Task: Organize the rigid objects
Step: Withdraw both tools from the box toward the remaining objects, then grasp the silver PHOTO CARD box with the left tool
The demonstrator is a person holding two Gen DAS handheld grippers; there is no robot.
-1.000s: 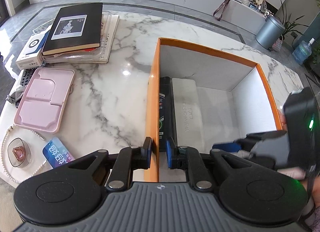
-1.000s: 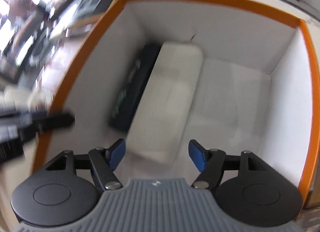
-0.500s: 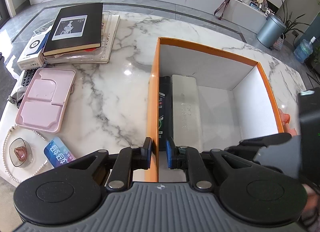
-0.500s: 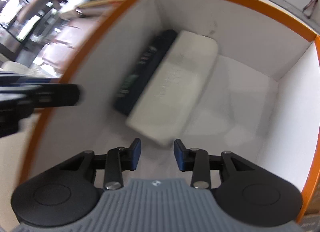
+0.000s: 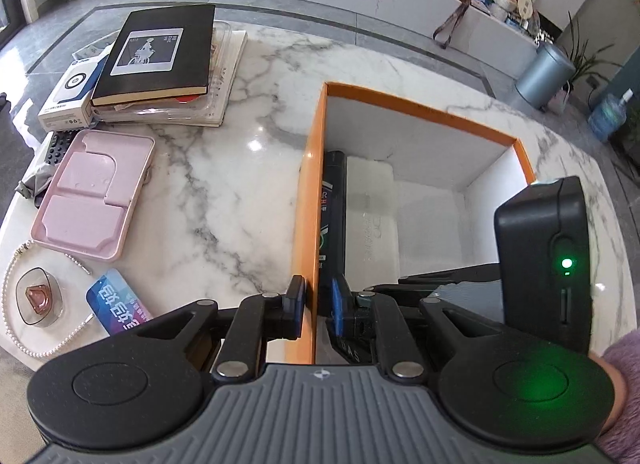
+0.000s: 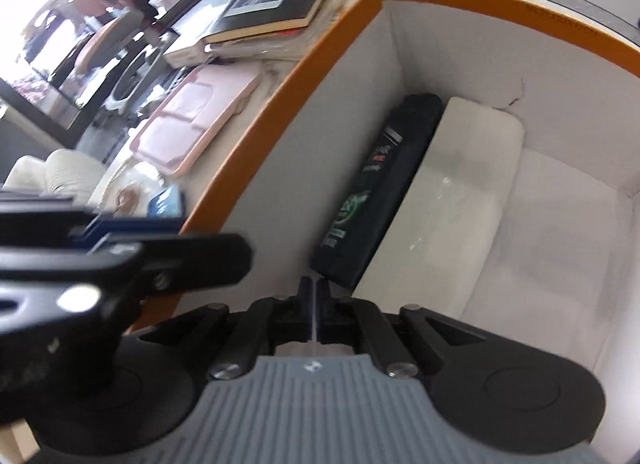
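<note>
Orange box (image 5: 308, 199), white-lined, on marble bench (image 5: 224, 191): contains a black bottle (image 5: 334, 207) lying flat against the left wall, touching a white rectangular case (image 5: 370, 215) beside it. Left tongs (image 5: 316, 306) pinch the box's near left wall, one pad outside, one inside; right tongs (image 6: 314, 310) are pressed together with nothing between them, inside the box just short of the bottle's near end. Outside the box, left of it: black book (image 5: 160, 55) atop a stack, pink tray (image 5: 94, 193), blue card (image 5: 118, 306), pearl necklace (image 5: 24, 344).
</note>
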